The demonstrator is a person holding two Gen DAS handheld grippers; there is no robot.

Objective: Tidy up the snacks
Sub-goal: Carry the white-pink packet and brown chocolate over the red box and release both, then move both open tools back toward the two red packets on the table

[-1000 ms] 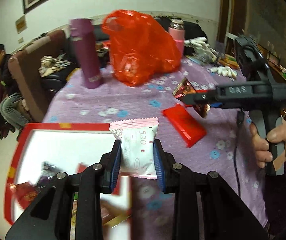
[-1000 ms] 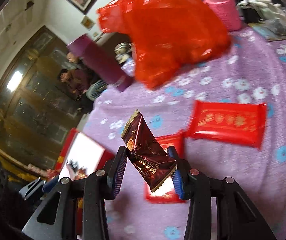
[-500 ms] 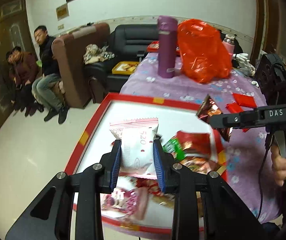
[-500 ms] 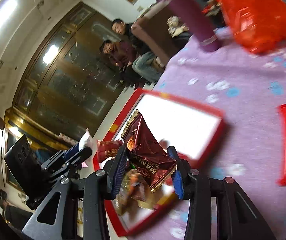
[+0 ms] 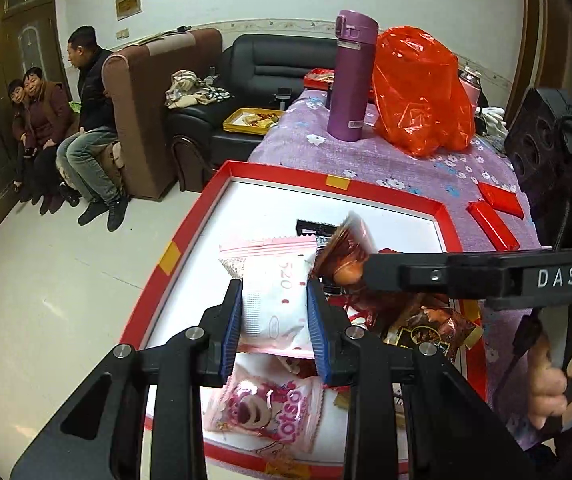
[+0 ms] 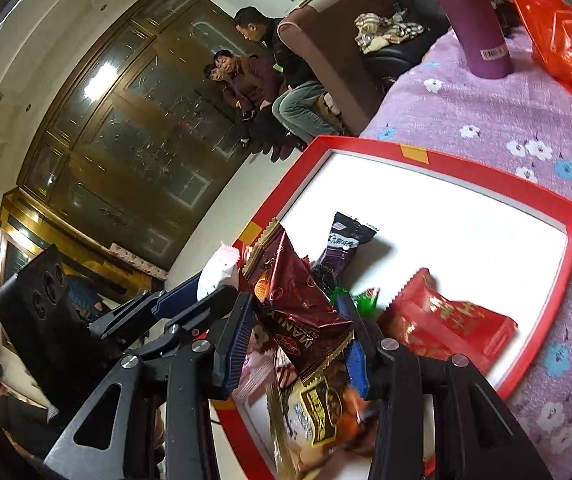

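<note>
Left wrist view: my left fingers (image 5: 275, 320) are clamping a pink-white packet (image 5: 276, 300) over the red tray (image 5: 190, 224); right fingers (image 6: 296, 340) are clamping a brown wrapper (image 6: 298, 304), possibly touching the packet.

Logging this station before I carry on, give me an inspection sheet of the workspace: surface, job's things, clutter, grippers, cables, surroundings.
Surface: table in purple flowered cloth.
Job's things: red-rimmed tray holding several snacks; two red packets on the cloth beside it.
Clutter: purple flask, orange plastic bag.
Grippers: left gripper clamps a pink-white packet; right gripper clamps a brown packet; both over the tray.
Cables: black cable hangs from the right gripper.
Surroundings: sofas, seated people, wooden cabinet.
</note>
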